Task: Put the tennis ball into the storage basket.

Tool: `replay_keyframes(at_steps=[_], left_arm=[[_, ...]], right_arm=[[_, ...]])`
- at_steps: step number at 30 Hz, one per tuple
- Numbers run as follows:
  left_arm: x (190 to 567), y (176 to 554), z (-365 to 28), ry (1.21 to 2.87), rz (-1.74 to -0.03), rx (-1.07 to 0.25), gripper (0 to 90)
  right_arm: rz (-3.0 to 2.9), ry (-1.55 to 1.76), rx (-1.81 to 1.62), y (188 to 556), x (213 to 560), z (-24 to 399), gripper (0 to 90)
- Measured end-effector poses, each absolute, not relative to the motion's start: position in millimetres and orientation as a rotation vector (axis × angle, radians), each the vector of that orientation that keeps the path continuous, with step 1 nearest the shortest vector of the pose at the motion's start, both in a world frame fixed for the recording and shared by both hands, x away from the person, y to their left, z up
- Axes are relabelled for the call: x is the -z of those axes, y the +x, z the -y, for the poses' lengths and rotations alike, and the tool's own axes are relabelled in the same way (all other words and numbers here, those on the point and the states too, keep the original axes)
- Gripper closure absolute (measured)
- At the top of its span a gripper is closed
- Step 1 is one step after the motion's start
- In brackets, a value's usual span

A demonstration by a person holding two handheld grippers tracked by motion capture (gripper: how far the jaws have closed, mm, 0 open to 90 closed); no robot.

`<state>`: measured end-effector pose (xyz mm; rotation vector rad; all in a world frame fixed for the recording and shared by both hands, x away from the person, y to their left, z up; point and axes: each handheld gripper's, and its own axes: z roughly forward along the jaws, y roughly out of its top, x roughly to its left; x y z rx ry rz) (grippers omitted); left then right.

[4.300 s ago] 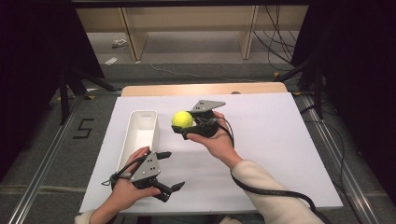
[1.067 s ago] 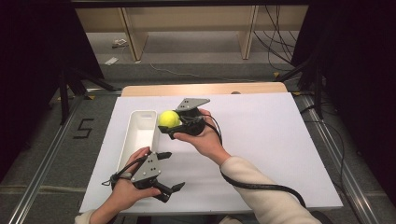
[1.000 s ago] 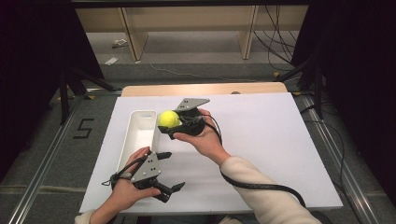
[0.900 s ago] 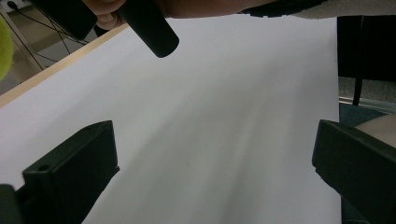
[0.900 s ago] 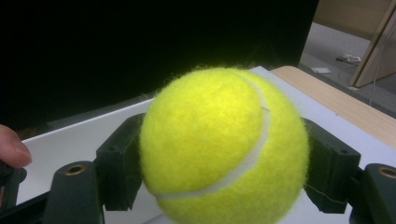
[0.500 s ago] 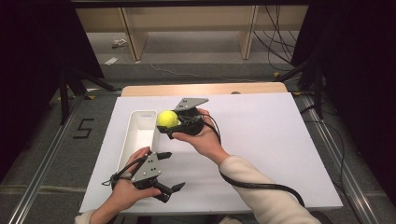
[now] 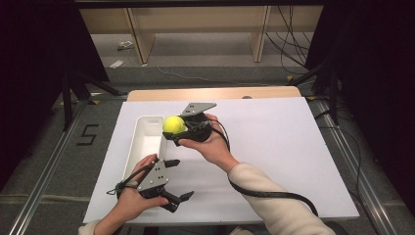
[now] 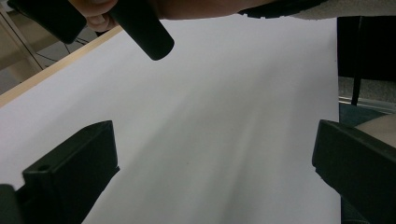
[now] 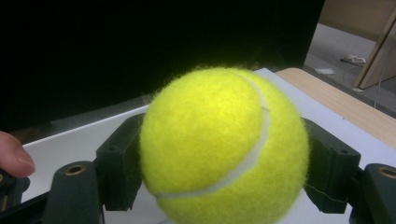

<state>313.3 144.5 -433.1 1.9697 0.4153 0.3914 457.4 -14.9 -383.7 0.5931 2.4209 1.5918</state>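
Over tray [image 7: 142, 142], right tool [image 7: 172, 131] grips ball [image 7: 172, 124].

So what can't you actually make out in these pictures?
- Bin floor, near end: high view, hidden by the left hand and left gripper.
- Ball underside: right gripper view, cut off by the bottom edge.
- What lies under the ball: high view, hidden by the right gripper.
- Right forearm: high view, cut off by the bottom edge.

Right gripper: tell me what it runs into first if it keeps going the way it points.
Probably the white bin. The right gripper, shut on the tennis ball, points left at the bin's right wall; height over the rim is unclear.
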Motion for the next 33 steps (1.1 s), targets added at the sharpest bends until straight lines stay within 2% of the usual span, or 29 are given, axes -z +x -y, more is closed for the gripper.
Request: replay_keyframes(at_steps=[33], left_arm=[[432.6, 312.9, -144.5, 1.972, -0.411, -0.391, 0.0]], right_arm=[[-2.443, 0.581, -1.587, 459.1, 385.5, 3.5, 26.5]])
